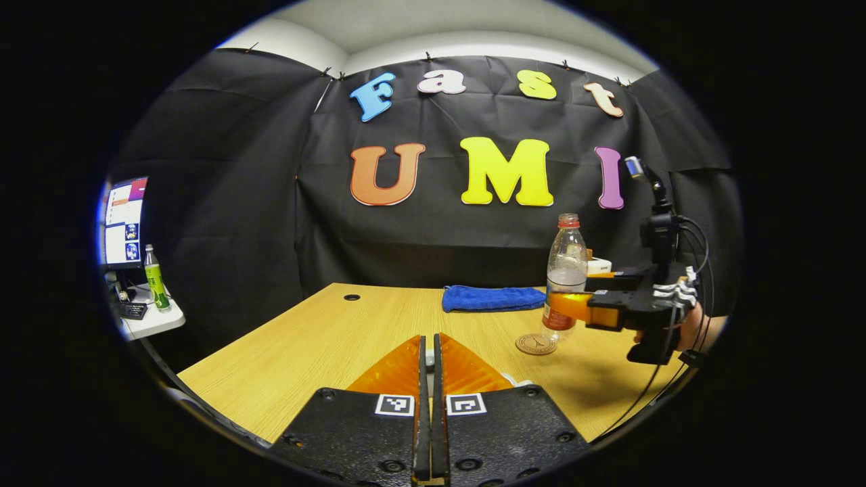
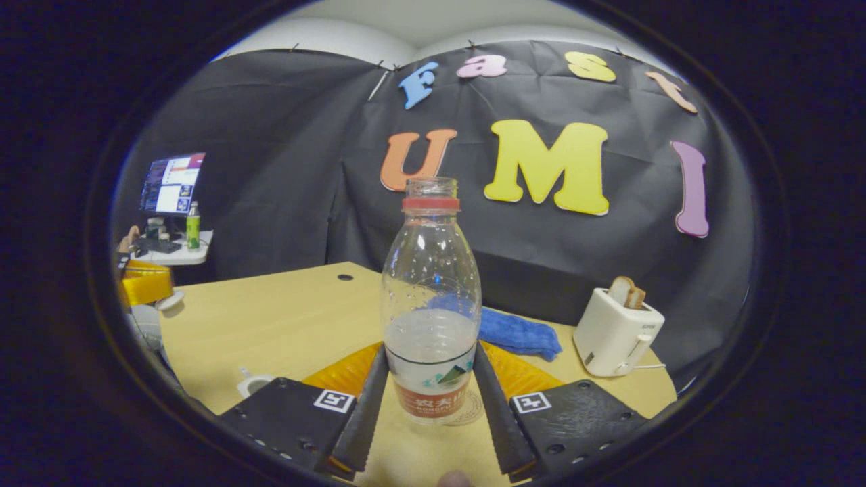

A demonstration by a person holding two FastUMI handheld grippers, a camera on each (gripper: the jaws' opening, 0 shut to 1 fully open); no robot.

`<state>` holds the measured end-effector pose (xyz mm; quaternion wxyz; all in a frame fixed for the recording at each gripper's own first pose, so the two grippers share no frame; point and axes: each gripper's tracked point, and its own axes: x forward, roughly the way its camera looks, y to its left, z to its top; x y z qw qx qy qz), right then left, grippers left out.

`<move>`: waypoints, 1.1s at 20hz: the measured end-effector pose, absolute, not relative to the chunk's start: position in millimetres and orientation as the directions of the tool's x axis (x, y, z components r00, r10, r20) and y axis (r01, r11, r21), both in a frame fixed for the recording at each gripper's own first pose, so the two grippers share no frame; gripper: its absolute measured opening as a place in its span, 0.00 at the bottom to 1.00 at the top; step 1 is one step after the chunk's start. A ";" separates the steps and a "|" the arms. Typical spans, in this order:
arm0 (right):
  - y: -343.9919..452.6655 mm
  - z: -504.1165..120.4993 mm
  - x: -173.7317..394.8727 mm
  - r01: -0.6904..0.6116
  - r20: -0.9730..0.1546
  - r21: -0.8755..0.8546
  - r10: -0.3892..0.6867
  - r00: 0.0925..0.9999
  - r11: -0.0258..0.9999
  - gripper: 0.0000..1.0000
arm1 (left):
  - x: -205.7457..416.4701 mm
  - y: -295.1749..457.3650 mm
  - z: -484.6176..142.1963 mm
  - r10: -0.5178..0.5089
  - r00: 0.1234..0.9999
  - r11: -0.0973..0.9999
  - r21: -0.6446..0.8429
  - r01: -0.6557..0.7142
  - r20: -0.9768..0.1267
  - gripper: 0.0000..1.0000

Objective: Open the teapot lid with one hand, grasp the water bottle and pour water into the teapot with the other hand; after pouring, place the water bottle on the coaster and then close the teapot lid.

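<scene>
Bottle (image 2: 431,318) upright between the fingers of the right tool (image 2: 430,396), gripped at its lower body, base just above the coaster (image 2: 473,409) on the tabletop (image 2: 284,318); next likely a short straight lowering onto it. Left tool (image 1: 426,368) clenched on nothing, well off to the bottle's left.

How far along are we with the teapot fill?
Pouring may be done, though I cannot confirm it: the uncapped water bottle is part full. In hand: the right claw grips it upright at the coaster; whether it rests on it is unclear. The left claw is shut, a white piece at its tips, possibly the lid. Left: release the bottle, replace the lid.
</scene>
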<state>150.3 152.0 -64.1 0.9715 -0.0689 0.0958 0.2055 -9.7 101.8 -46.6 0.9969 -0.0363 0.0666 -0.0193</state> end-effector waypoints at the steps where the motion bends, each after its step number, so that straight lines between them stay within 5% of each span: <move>1: 150.0 -67.9 163.1 -0.401 -0.212 -0.073 0.379 0.901 0.913 0.70 | -9.7 103.7 -47.9 -0.039 0.990 0.997 -0.074 0.029 -0.135 0.04; 19: 138.8 -123.6 214.6 -0.336 -0.294 0.015 0.326 0.899 0.942 0.74 | -5.1 113.0 -61.4 -0.003 0.985 0.999 -0.039 -0.003 -0.173 0.03; 22: 134.7 -127.3 210.9 -0.326 -0.311 0.036 0.320 0.895 0.945 0.98 | -6.1 110.9 -57.3 0.000 0.987 1.000 -0.027 -0.004 -0.162 0.03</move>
